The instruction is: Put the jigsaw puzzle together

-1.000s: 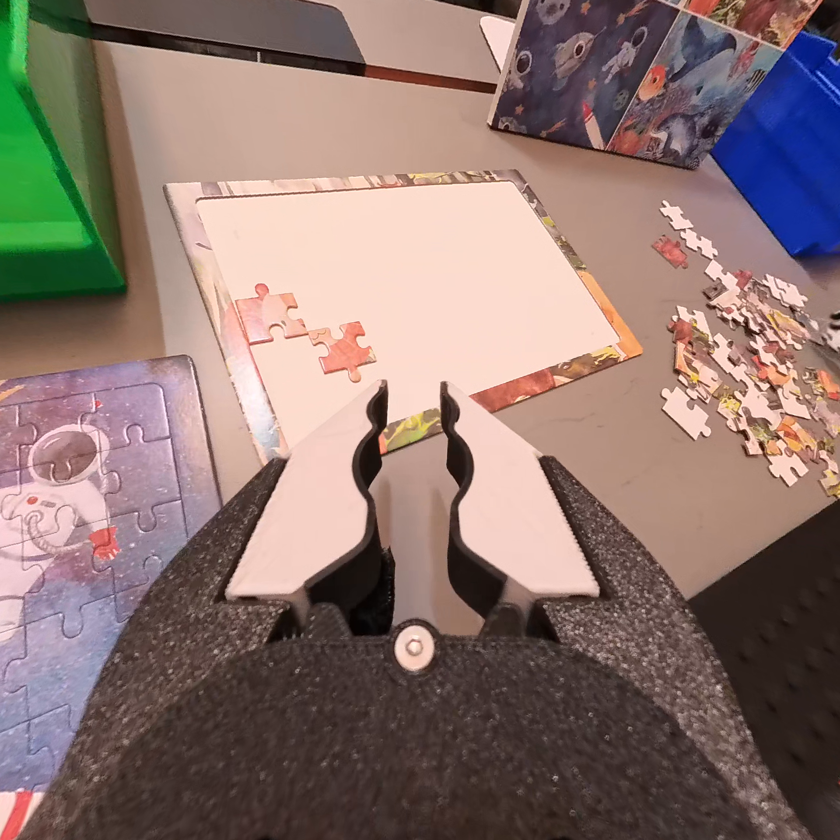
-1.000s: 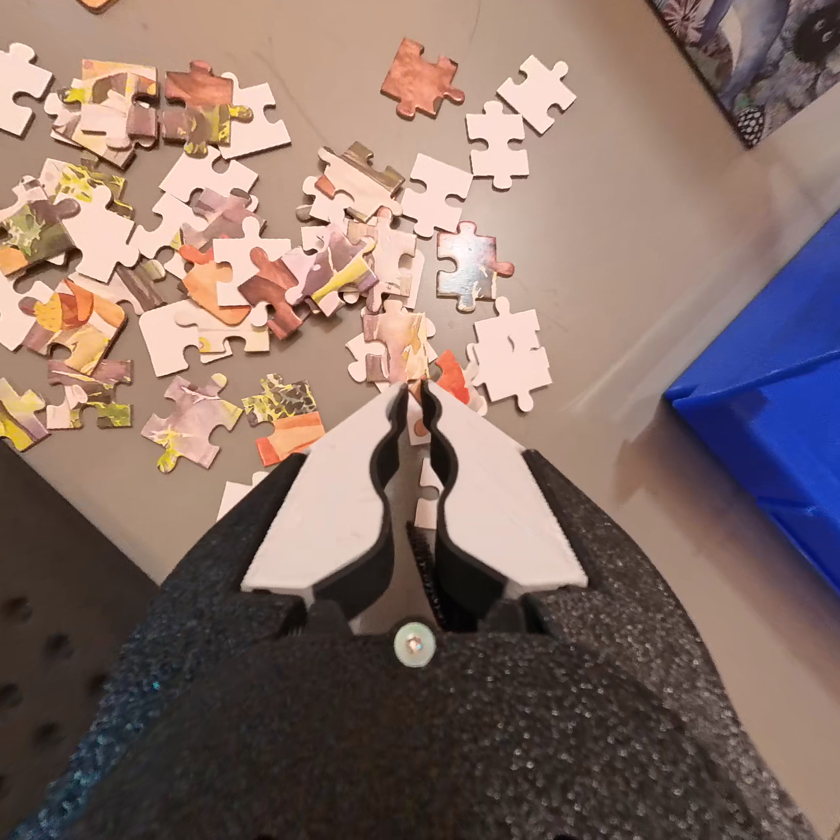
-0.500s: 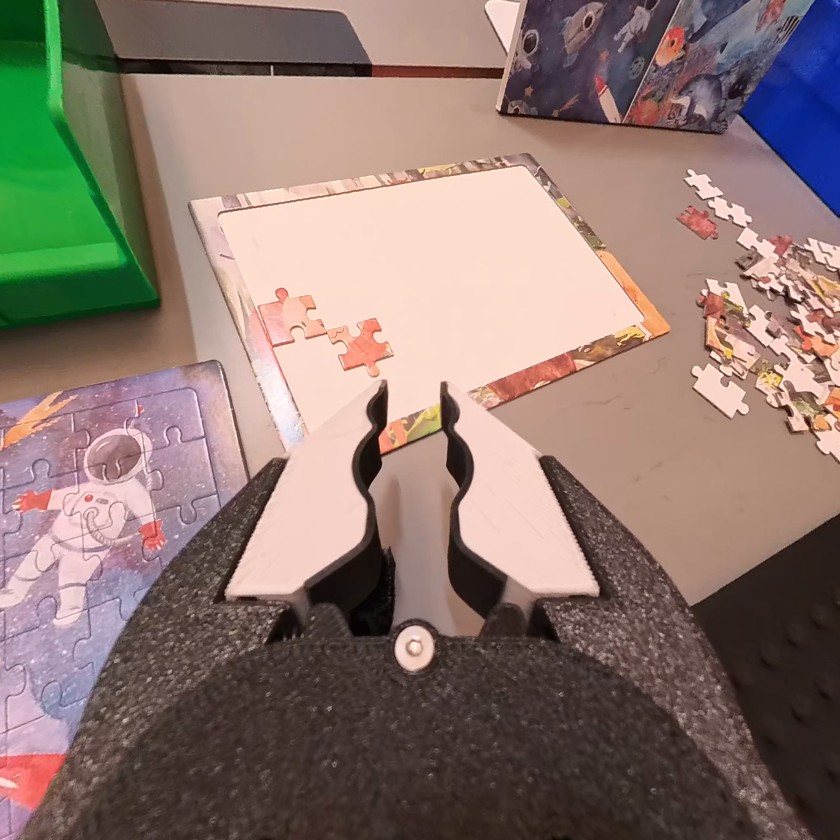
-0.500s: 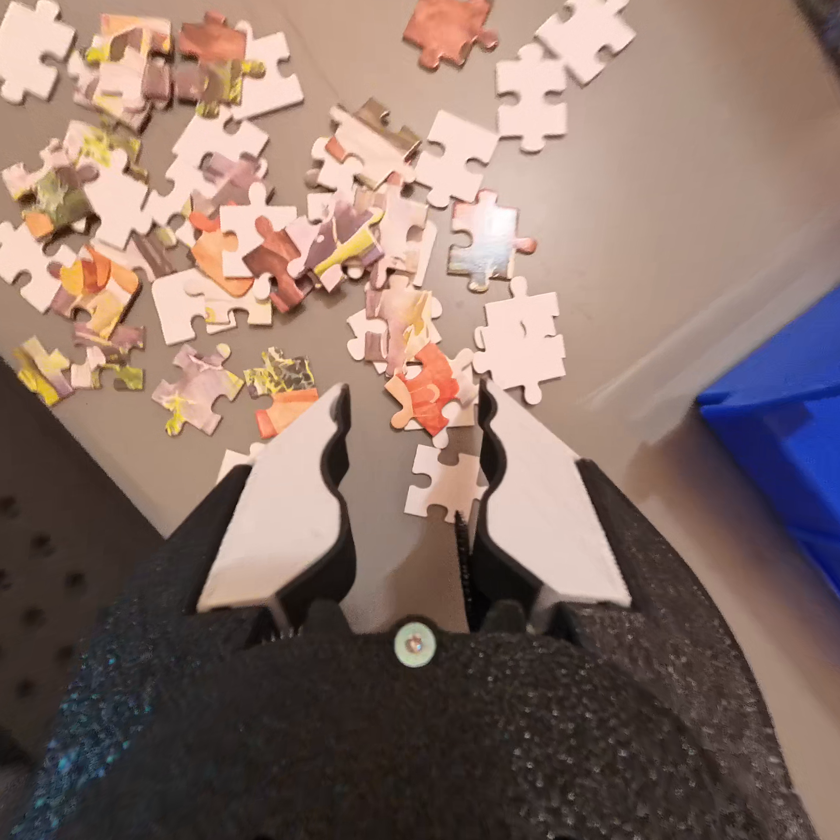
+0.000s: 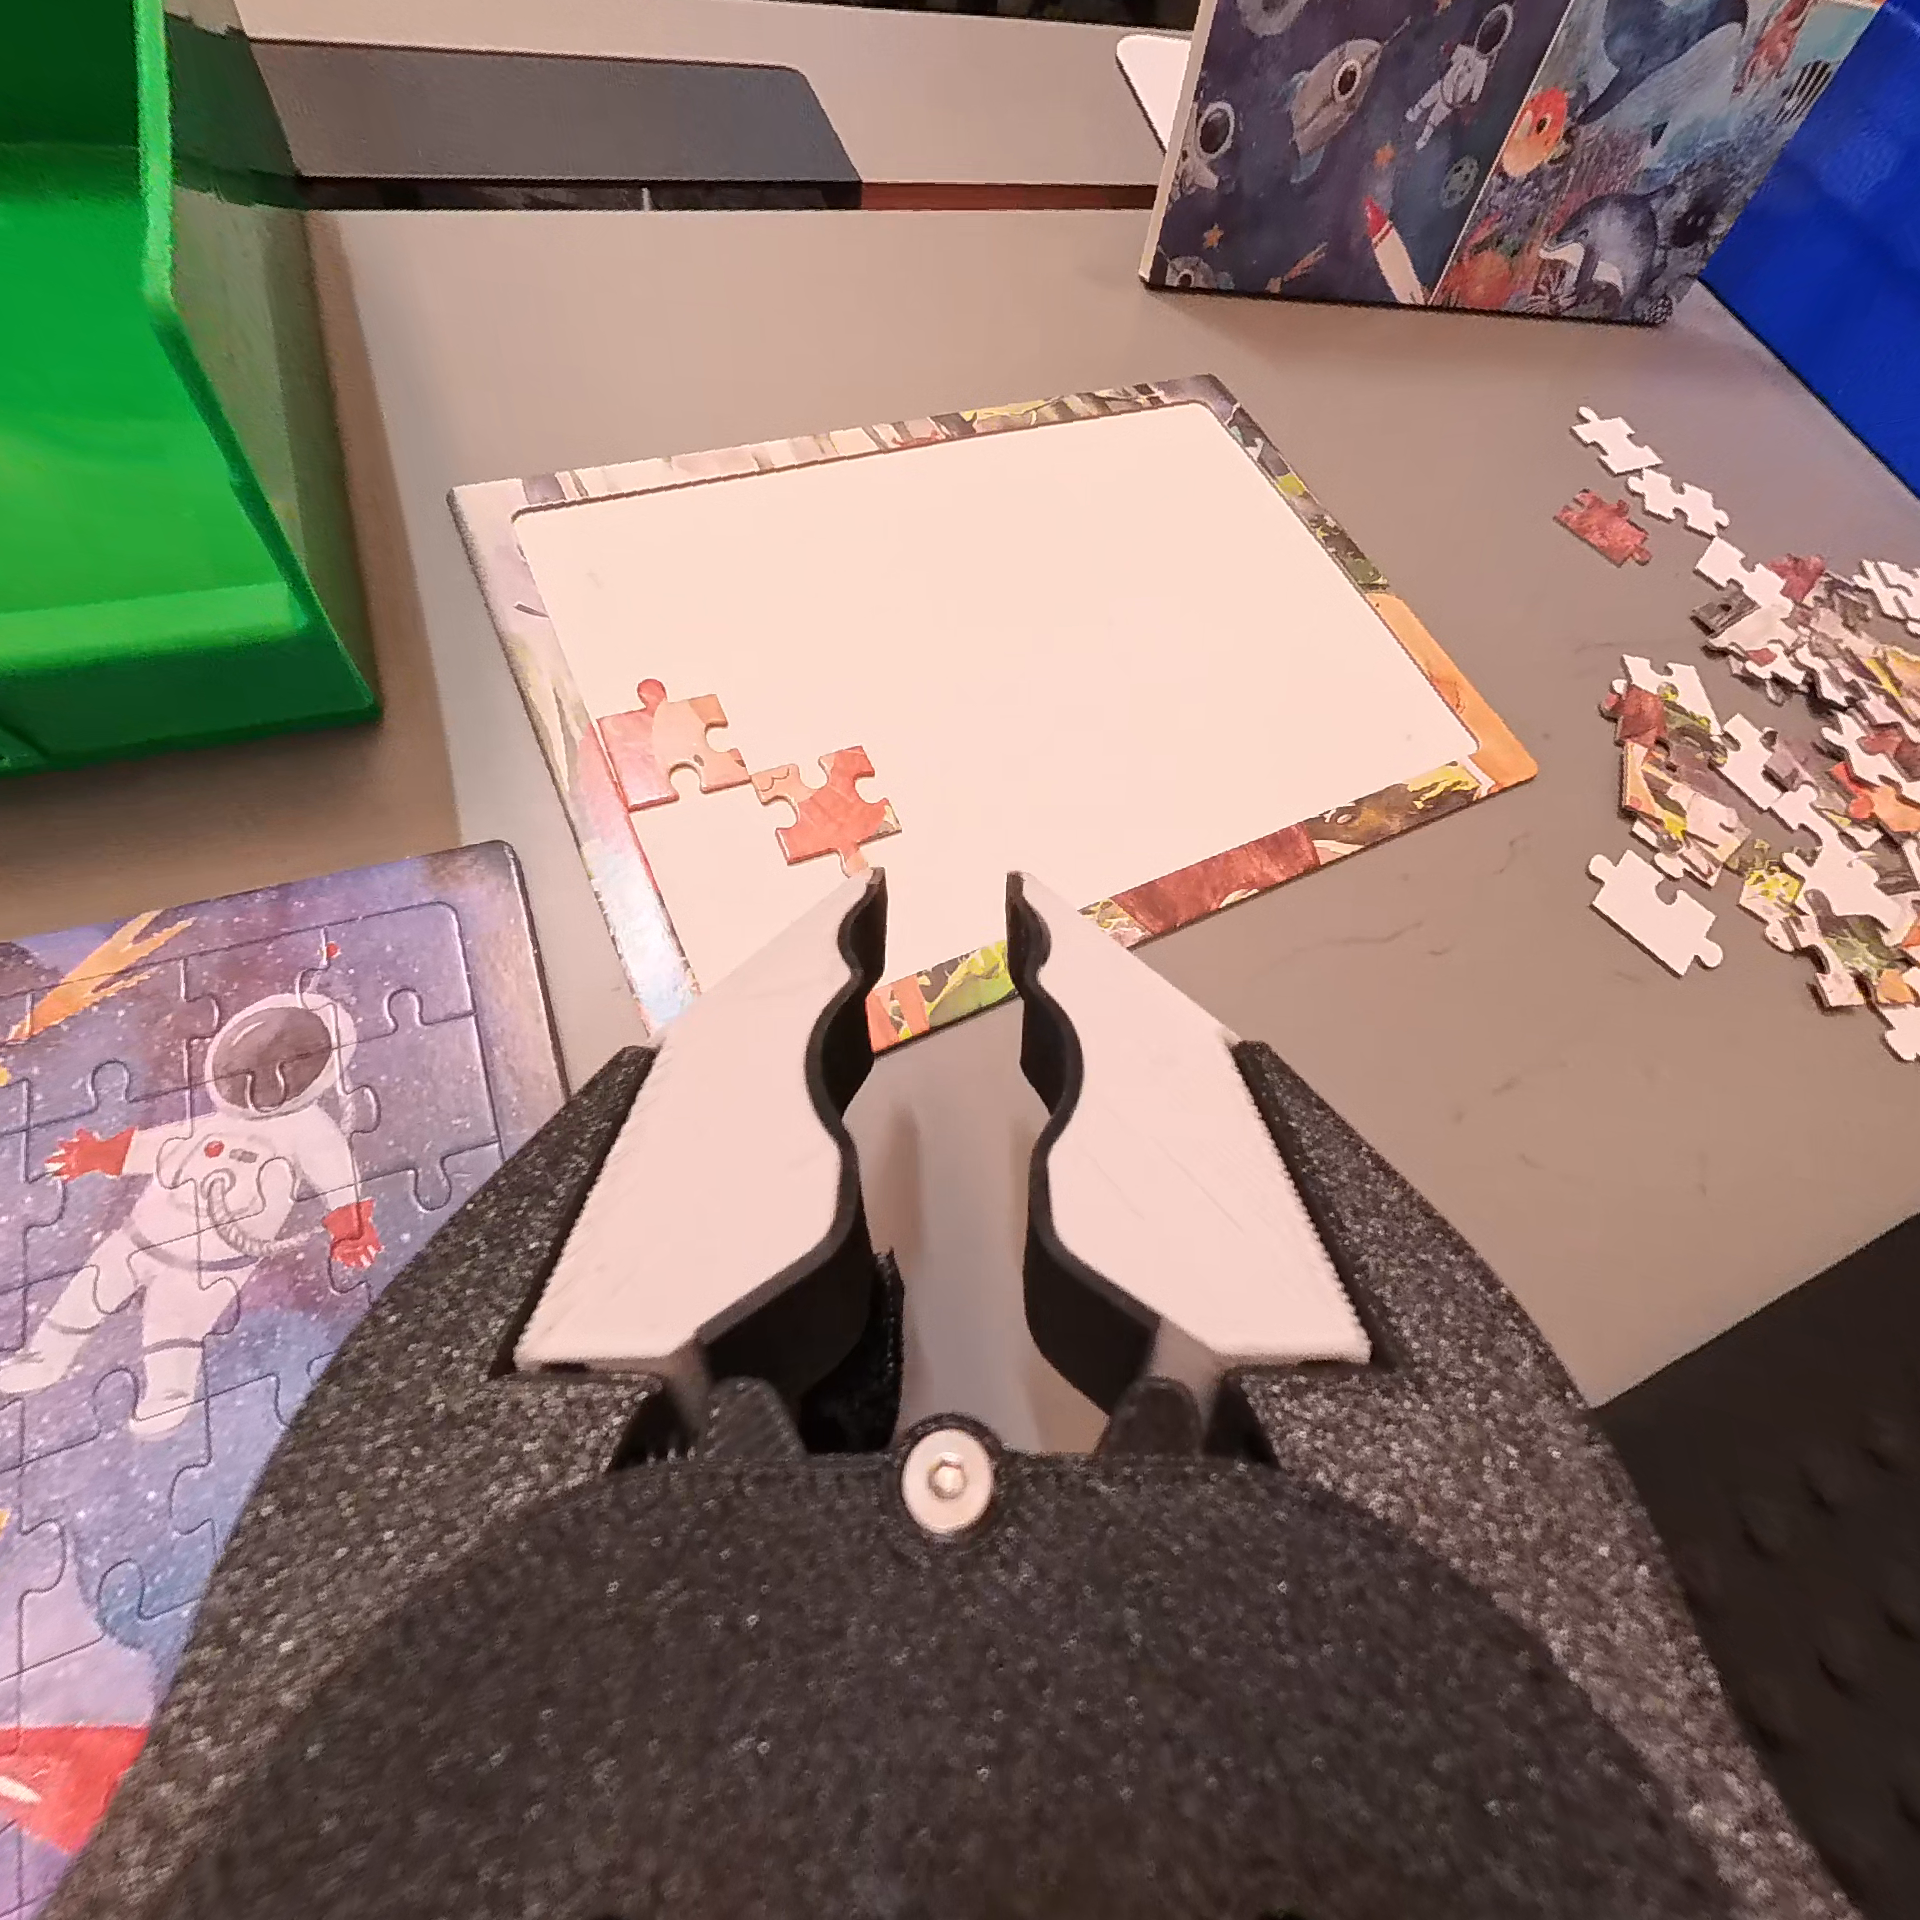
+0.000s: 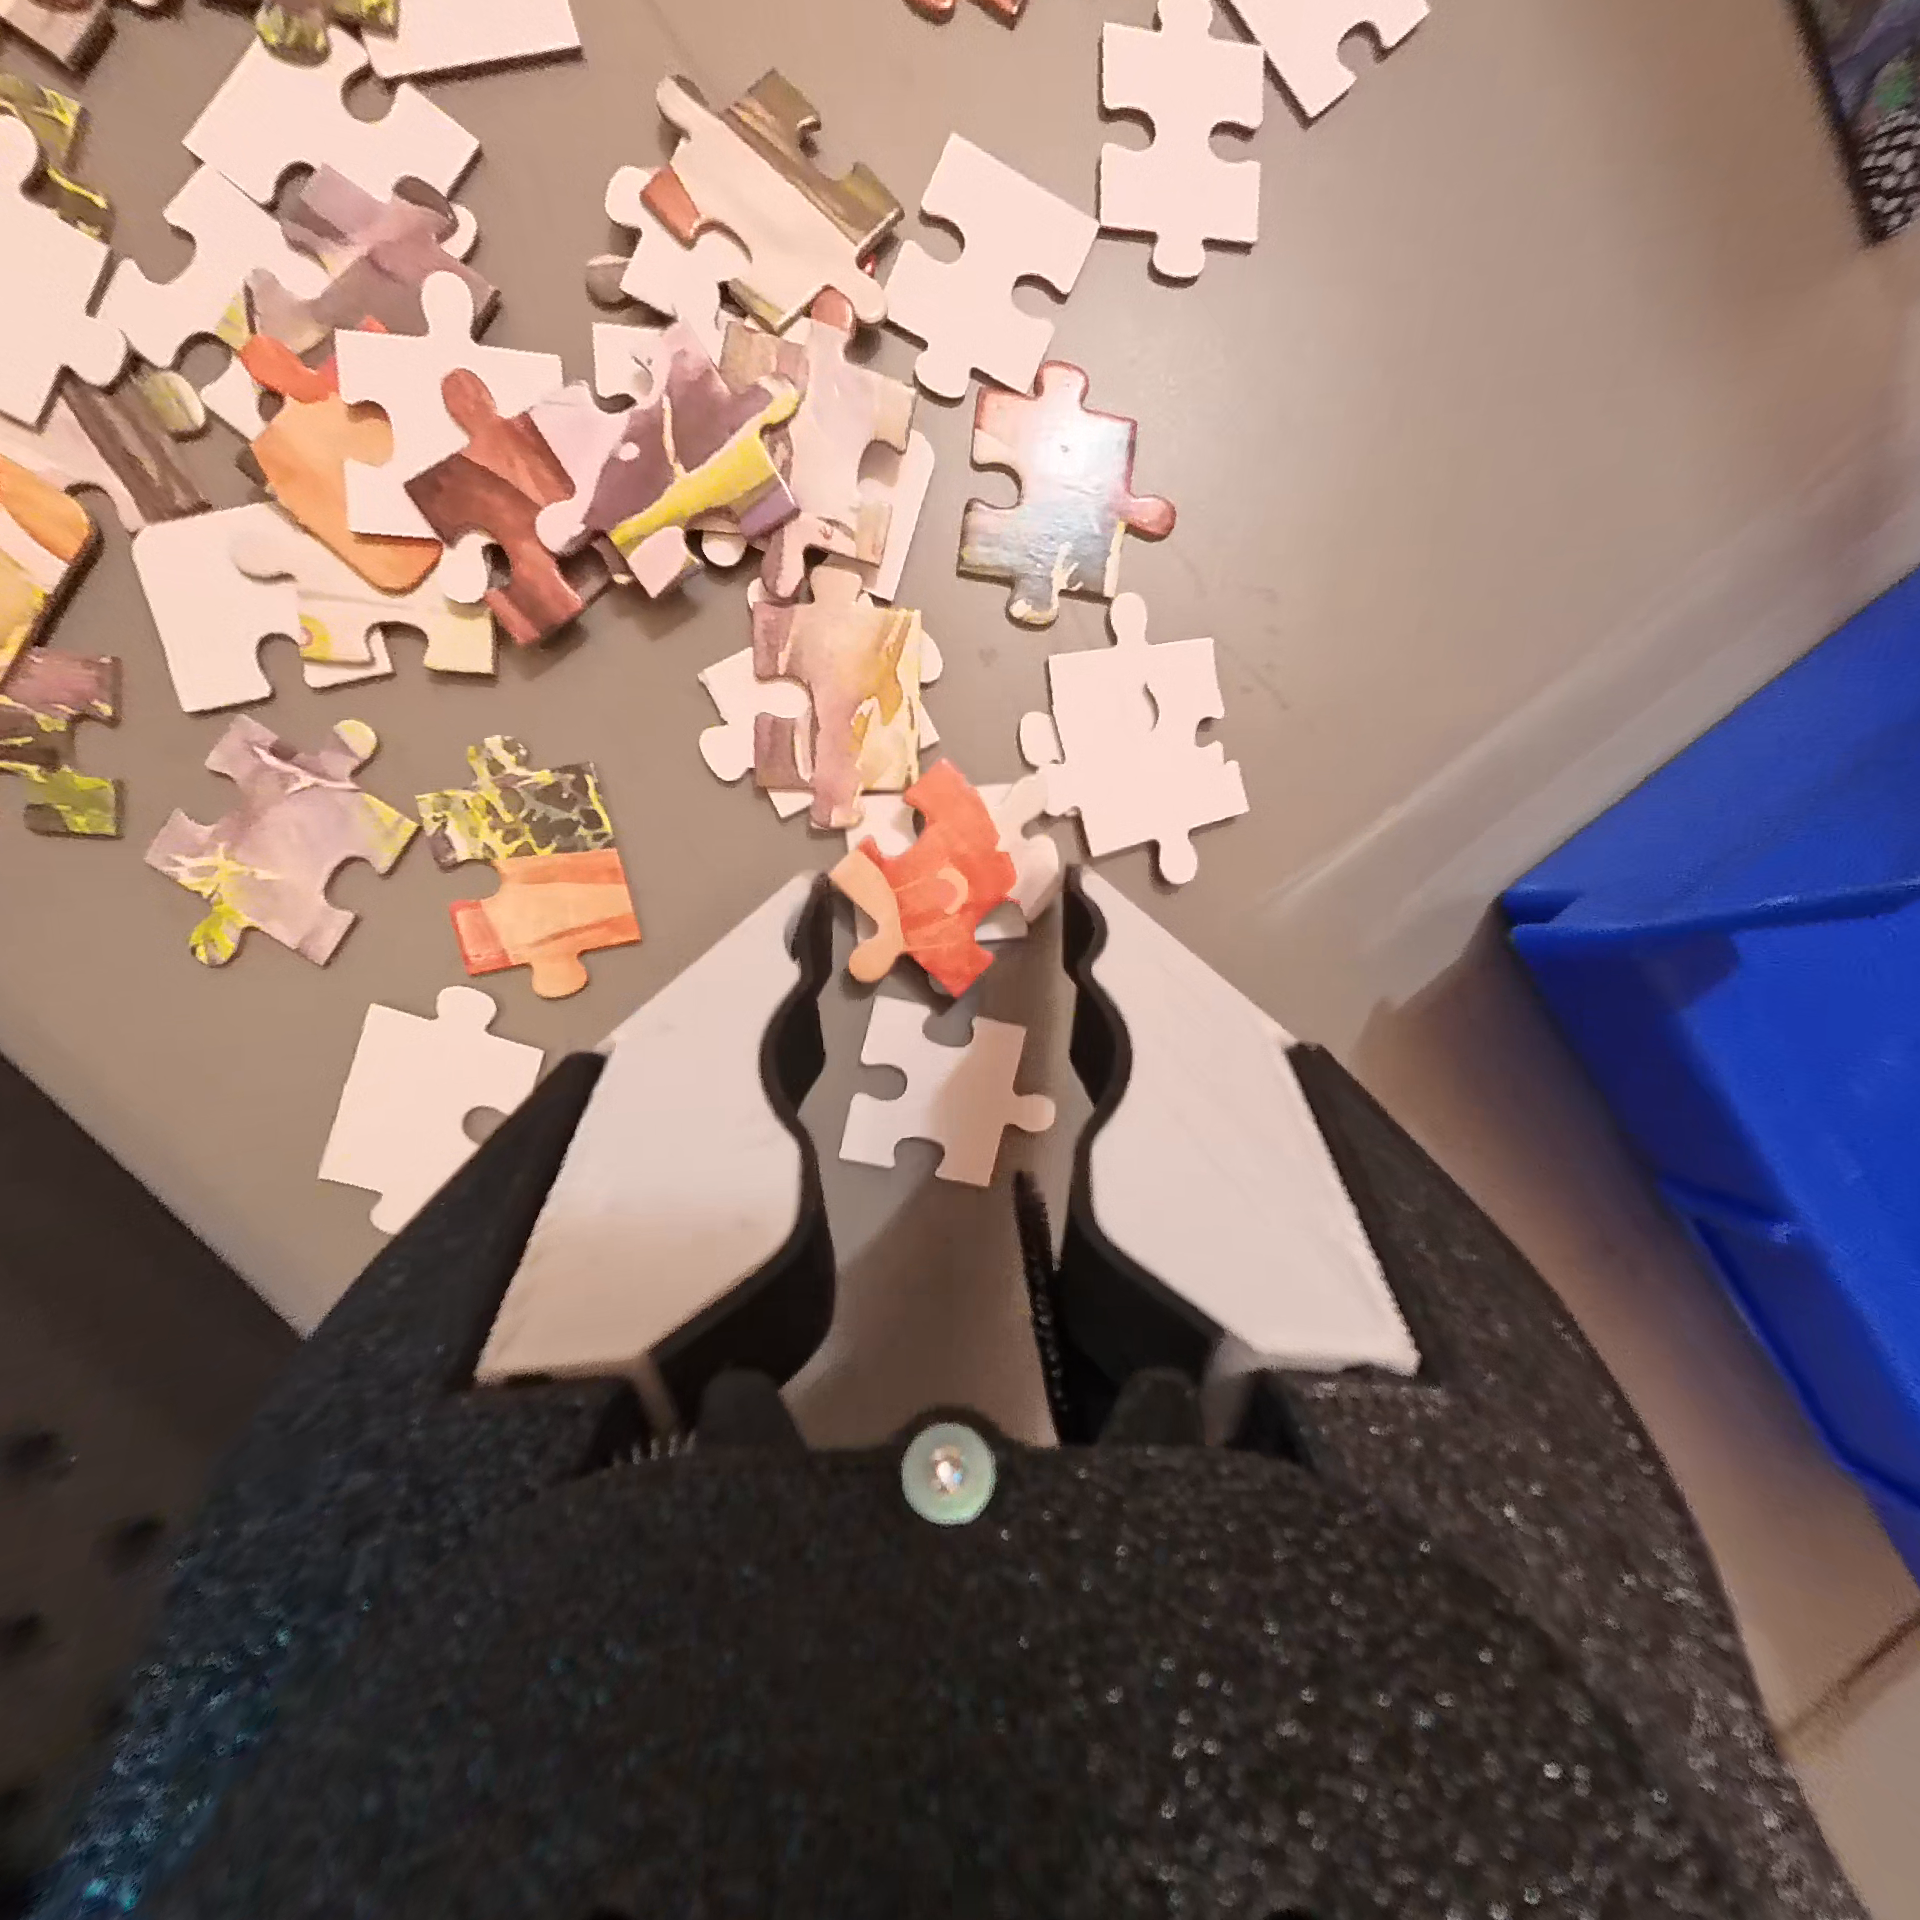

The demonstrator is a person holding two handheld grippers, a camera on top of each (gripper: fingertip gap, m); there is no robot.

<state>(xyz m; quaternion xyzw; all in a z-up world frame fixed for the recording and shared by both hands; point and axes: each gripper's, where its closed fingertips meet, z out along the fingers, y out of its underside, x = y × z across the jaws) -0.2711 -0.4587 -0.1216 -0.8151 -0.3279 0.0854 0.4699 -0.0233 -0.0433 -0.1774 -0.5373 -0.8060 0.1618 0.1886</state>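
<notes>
Grey table [image 5: 727,343]: puzzle frame [image 5: 1455,717] holding two pieces [image 5: 831,805], loose pile [image 5: 1787,727] beside it; left gripper [image 5: 945,894] narrowly parted, right gripper [image 6: 945,888] wide, both empty.

puzzle frame [image 5: 1351,561] holding two pieces [image 5: 748,769], loose pieces [image 6: 582,436] scattered

Grey table [image 5: 1351,1091]. Puzzle tray [image 5: 1039,675] at centre of left wrist view; loose pieces [image 5: 1787,748] heaped at right; astronaut puzzle [image 5: 239,1143] lower left; green bin [image 5: 125,468] upper left; illustrated box [image 5: 1455,156] and blue bin [image 5: 1849,260] upper right.
</notes>
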